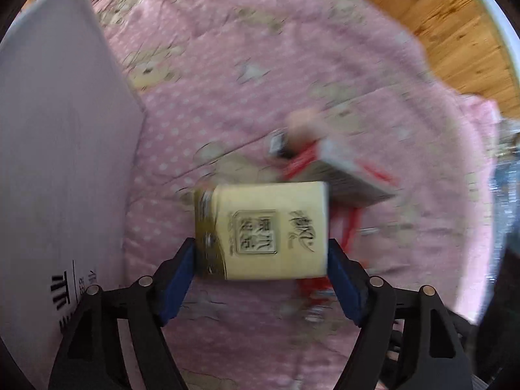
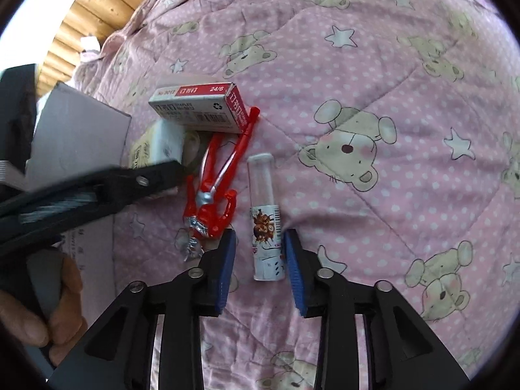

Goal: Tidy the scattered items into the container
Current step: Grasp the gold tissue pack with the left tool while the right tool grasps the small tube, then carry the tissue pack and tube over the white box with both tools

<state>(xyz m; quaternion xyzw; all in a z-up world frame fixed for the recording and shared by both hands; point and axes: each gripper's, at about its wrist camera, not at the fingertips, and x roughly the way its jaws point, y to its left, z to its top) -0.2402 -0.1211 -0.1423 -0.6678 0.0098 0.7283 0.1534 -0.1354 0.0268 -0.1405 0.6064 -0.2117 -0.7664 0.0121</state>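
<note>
Cream-coloured and printed with dark characters and a square seal, the small box (image 1: 261, 230) is clamped on its two sides between the blue pads (image 1: 182, 279) of the left gripper (image 1: 261, 260), raised above the quilt; a gold-green band runs down its left edge, and motion blur softens the print. In the right wrist view the right gripper (image 2: 258, 266) stands partly open, its pads either side of the white glue stick (image 2: 266, 217) without visibly pressing it, so it holds nothing. That stick has a clear cap and a cartoon label, and lies flat with its long axis running away from the camera, cap at the far end. Just left of it lies a red toy figure (image 2: 213, 188), its legs stretching up towards the grey-and-red staples box (image 2: 198, 107), which lies with its long side across the view. Everything lies on a pink quilt (image 2: 373, 65) dotted white, with bears and stars. A pale grey container wall (image 1: 58, 162) rises at the left in the left wrist view, close beside the held box. Wooden planking (image 1: 438, 22) shows beyond the quilt.
</note>
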